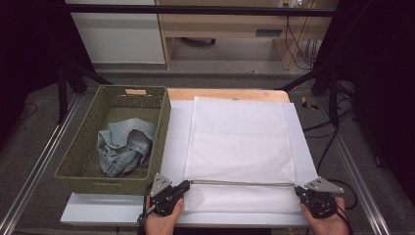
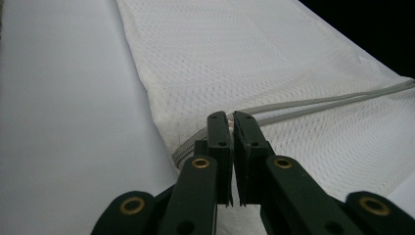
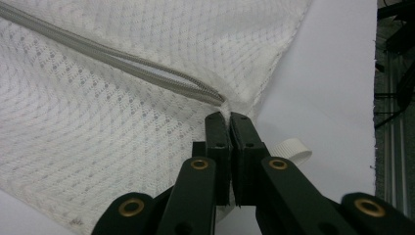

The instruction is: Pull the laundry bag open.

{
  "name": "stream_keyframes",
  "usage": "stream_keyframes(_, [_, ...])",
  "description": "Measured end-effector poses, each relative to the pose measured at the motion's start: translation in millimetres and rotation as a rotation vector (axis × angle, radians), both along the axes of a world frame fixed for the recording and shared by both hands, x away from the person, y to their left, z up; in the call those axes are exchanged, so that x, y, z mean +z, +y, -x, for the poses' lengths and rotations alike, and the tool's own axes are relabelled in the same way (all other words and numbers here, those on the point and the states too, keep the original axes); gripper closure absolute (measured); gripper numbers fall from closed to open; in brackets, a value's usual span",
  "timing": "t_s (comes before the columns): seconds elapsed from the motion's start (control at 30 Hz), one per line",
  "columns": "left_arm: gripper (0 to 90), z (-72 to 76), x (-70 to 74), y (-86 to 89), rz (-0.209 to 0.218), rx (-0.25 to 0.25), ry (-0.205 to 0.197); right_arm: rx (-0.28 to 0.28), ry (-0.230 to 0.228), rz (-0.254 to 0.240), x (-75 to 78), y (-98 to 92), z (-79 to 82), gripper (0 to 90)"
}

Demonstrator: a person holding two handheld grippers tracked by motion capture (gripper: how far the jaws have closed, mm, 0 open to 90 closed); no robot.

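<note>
Both pairs of jaws are being held closed on the zipper line of a white mesh laundry bag: the left gripper is pinching the zipper's left end, the right gripper its right end (a white fabric loop is lying just beside it). The bag is lying flat on a white sheet over the table, its zippered mouth toward the person. An opening step is judged to be in hand; next, the mouth is probably to be lifted apart. A green woven basket holding crumpled jeans is standing just left of the bag, near the left gripper; open sheet is being left to the right.
</note>
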State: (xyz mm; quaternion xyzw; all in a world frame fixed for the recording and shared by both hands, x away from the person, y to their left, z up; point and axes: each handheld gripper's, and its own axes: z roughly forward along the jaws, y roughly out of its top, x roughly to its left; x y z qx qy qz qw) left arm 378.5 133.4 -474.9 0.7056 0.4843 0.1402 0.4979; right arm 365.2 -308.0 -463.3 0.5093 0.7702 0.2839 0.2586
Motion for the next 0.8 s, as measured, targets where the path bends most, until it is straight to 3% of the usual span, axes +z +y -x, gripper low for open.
stream_keyframes(0.23, [86.7,1.1,1.2,1.9,-0.013,0.012,-0.006,-0.009,0.007,0.005,-0.5,-0.7,-0.3,88.0])
stream_keyframes(0.3, [86.7,0.8,1.3,4.0,0.013,0.005,0.000,-0.010,0.003,0.004,-1.0,-2.3,-0.8,87.9])
stream_keyframes(0.7, [86.7,1.1,-0.4,3.6,-0.018,0.015,0.005,-0.017,0.015,0.027,-1.6,-0.5,-1.7,88.1])
stream_keyframes(0.8, [86.7,0.9,-0.8,6.0,-0.001,0.020,0.010,-0.019,0.019,0.026,-1.6,-2.3,-1.8,88.1])
